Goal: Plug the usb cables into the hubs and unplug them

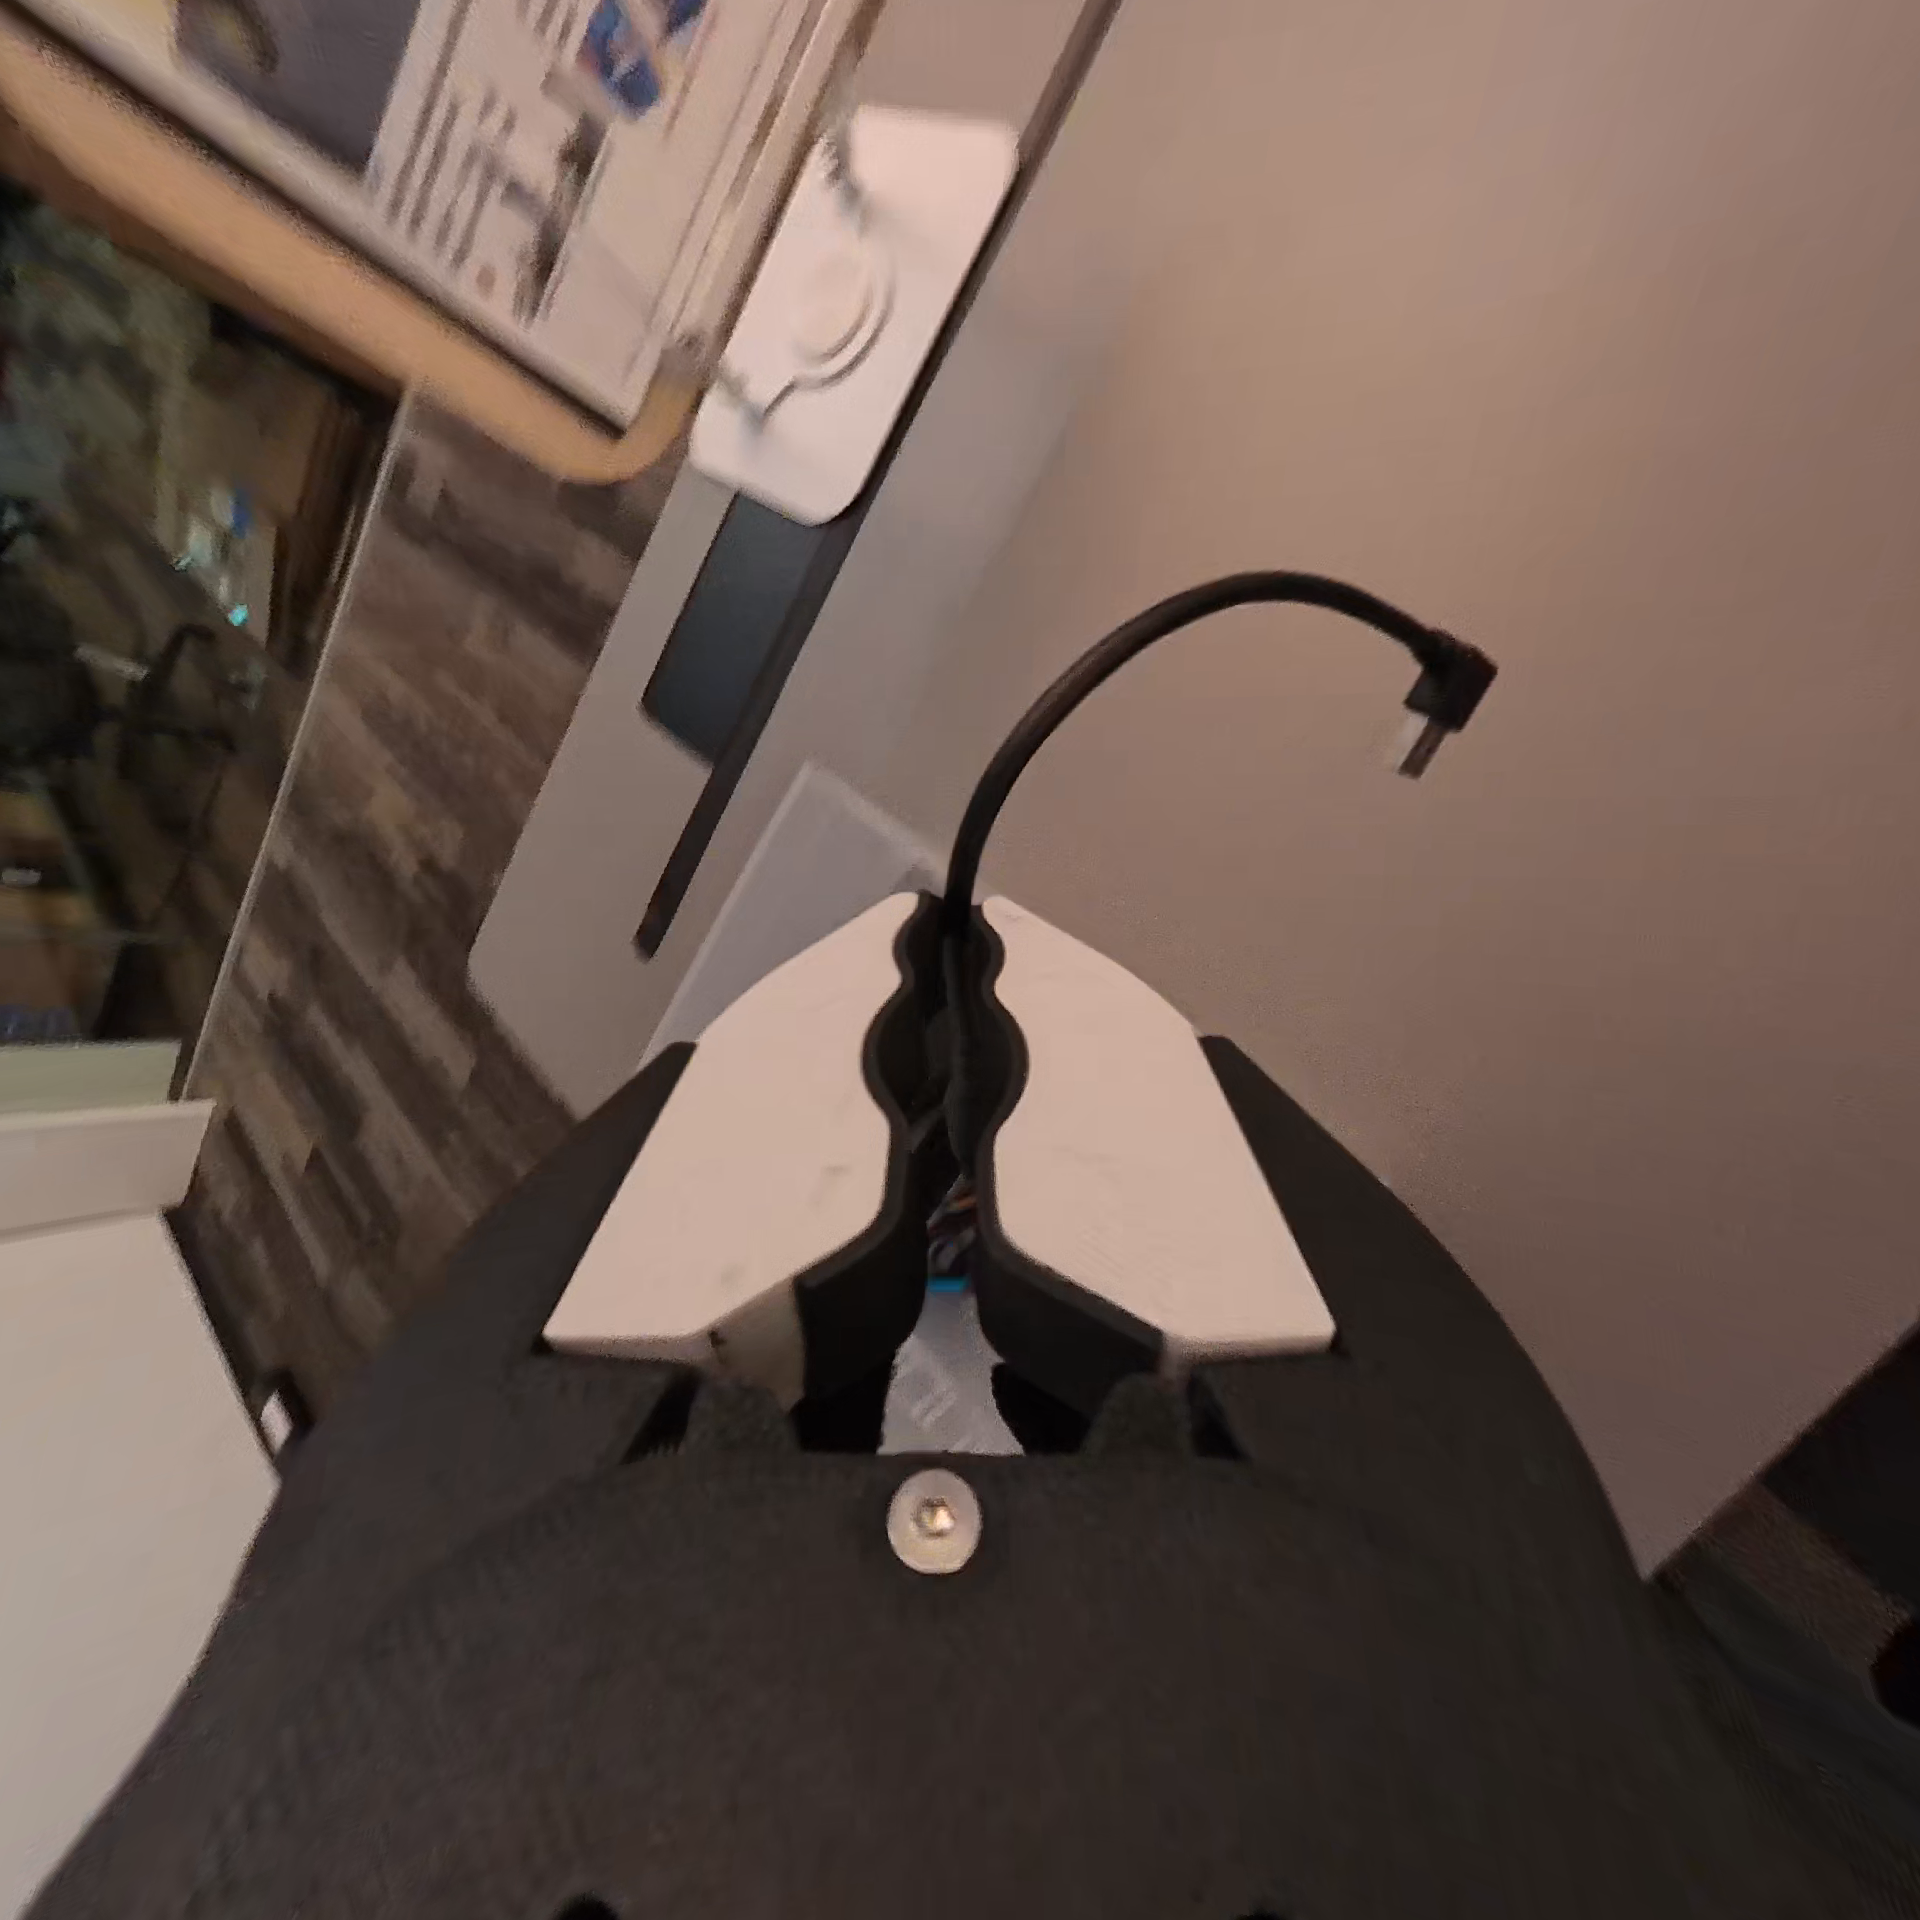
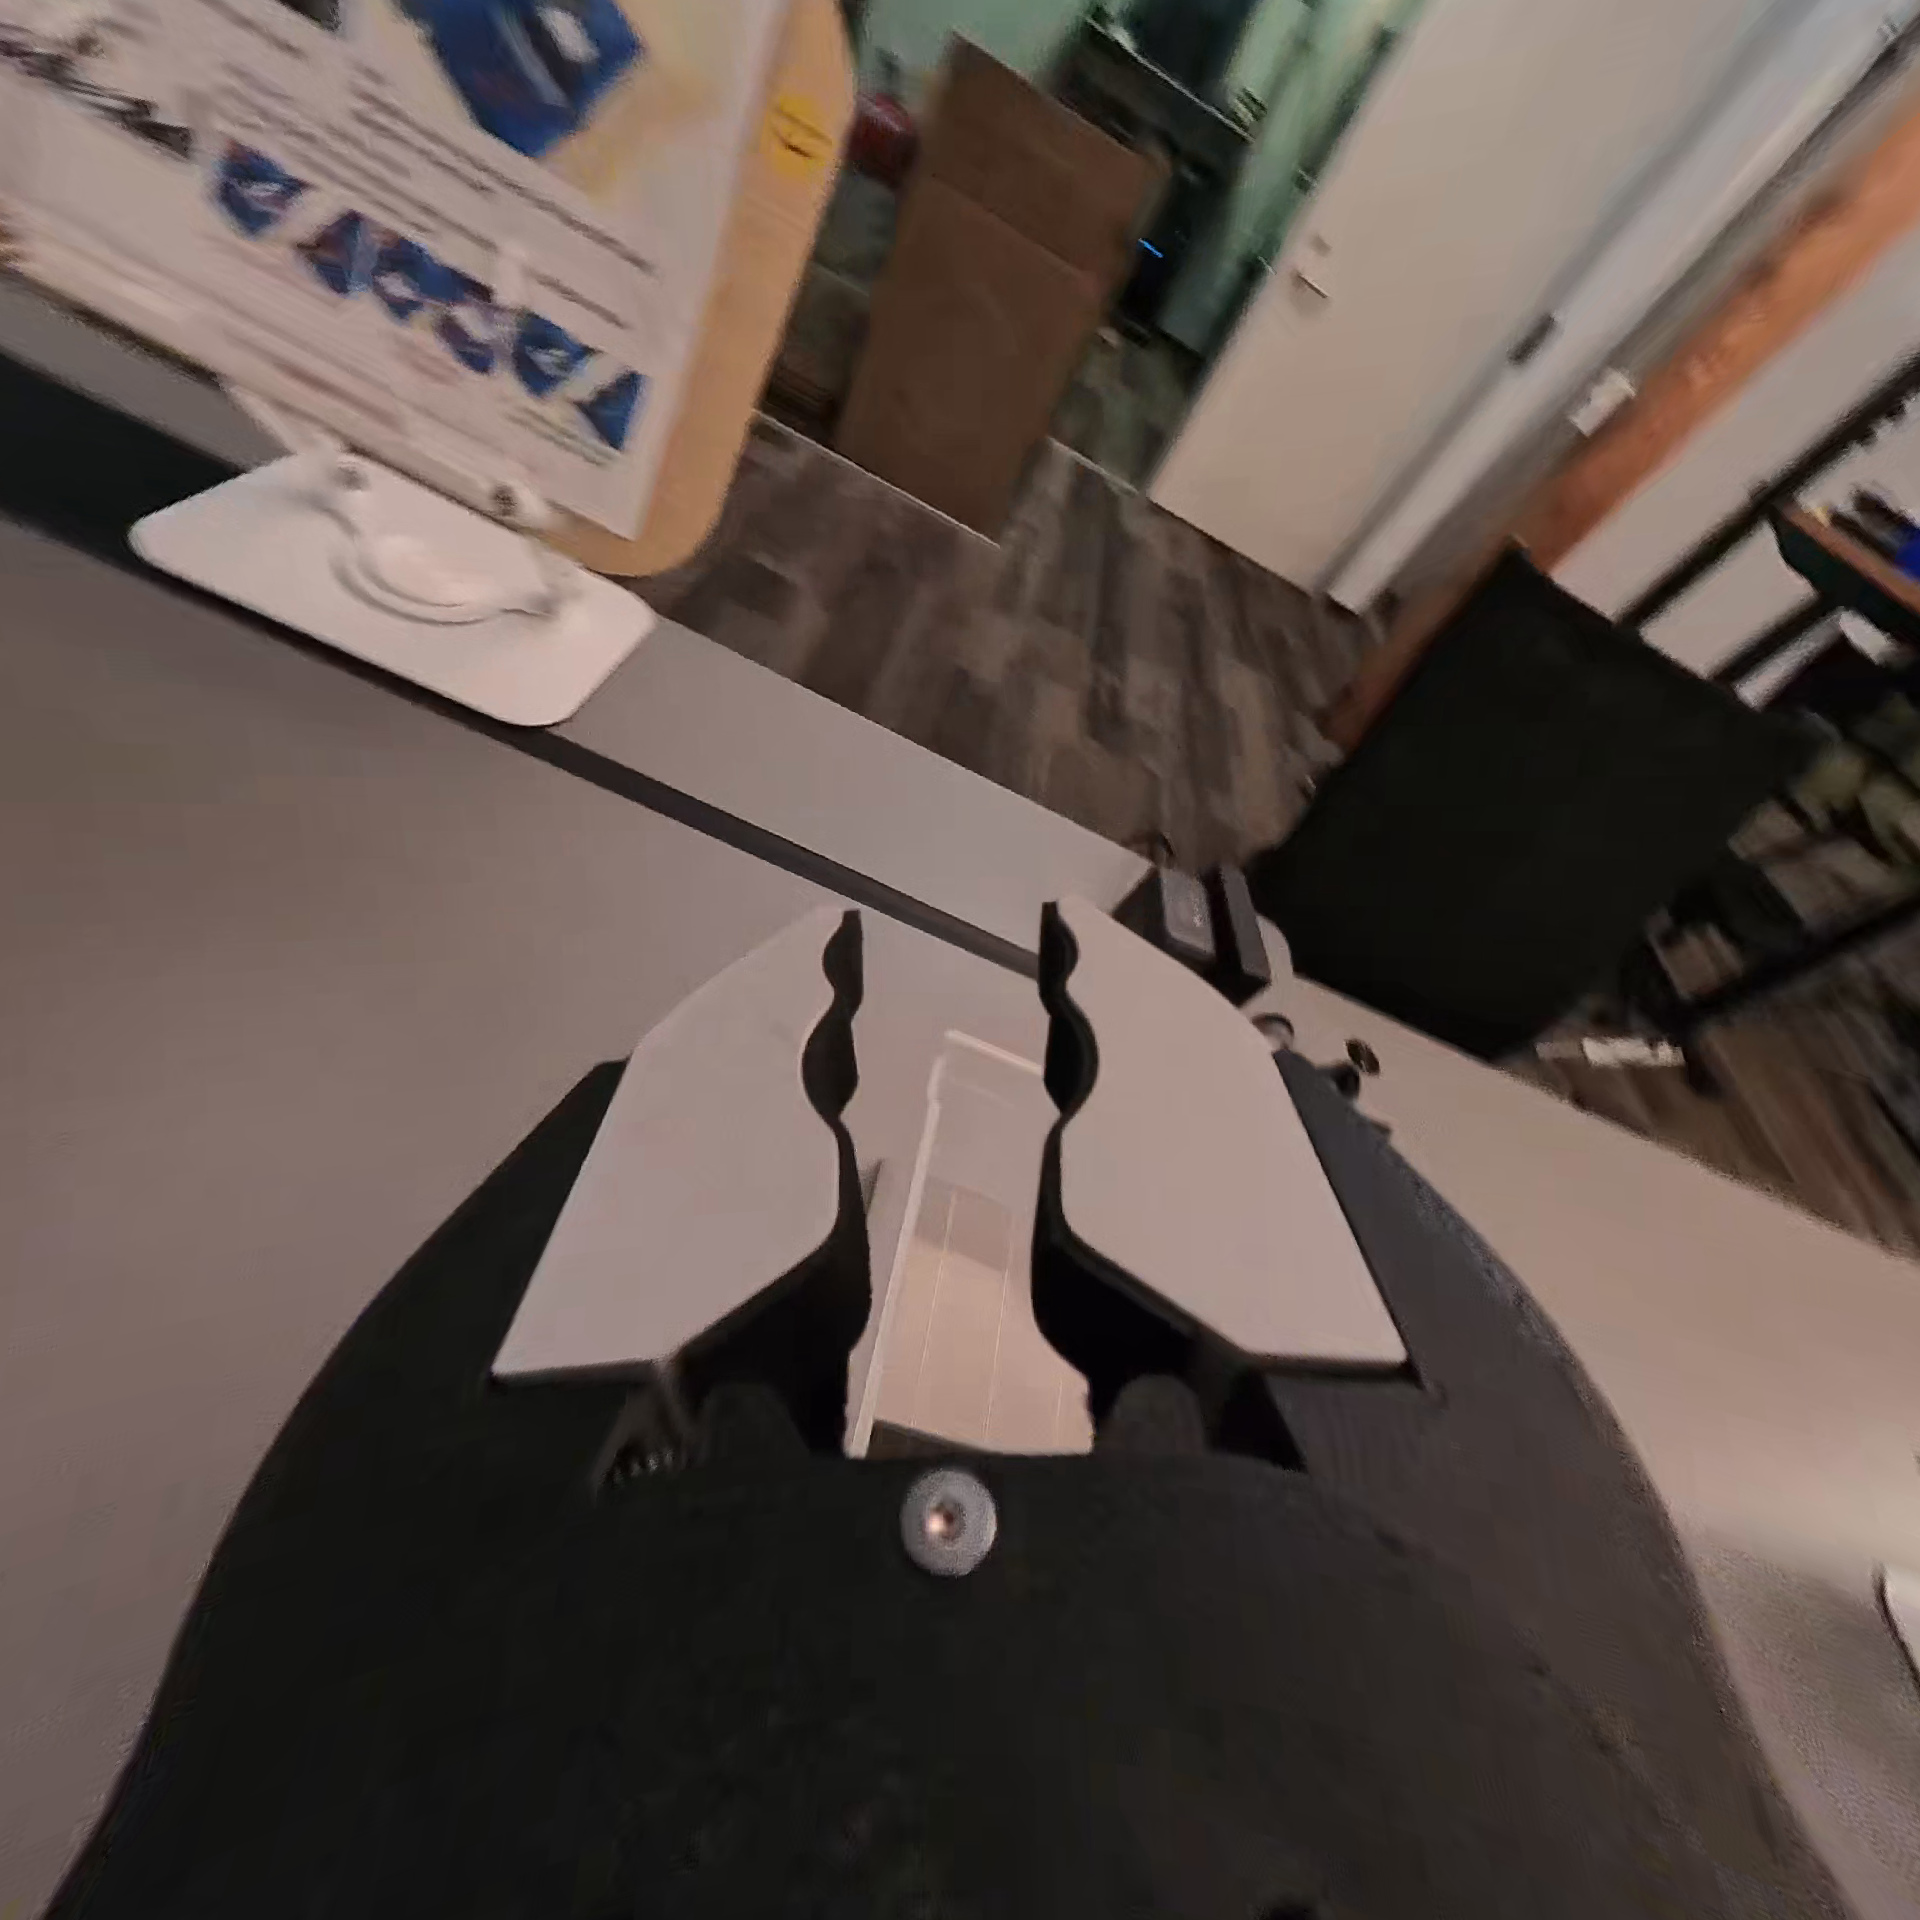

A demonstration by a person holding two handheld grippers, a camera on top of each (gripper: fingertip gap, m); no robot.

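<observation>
In the left wrist view my left gripper (image 1: 948, 906) is shut on a short black usb cable (image 1: 1049, 717). The cable arcs up and to the right out of the fingertips and ends in a right-angle plug (image 1: 1439, 701) with a bare metal tip, free in the air above the grey table (image 1: 1455, 364). Something grey and blue sits deep between the jaws near the gripper's base; I cannot tell what it is. In the right wrist view my right gripper (image 2: 951, 935) is open and empty above the table (image 2: 260, 883). A white box-like piece (image 2: 977, 1247) lies below between its fingers. A small black device (image 2: 1210, 920) lies just right of its tips.
A white monitor stand base (image 1: 842, 322) (image 2: 395, 582) sits at the table's far edge under a white printed sheet (image 2: 343, 239). A dark slot (image 1: 743, 623) and black seam (image 2: 727, 810) cross the table. A black bin (image 2: 1517, 790) and cardboard (image 2: 997, 281) stand on the floor beyond.
</observation>
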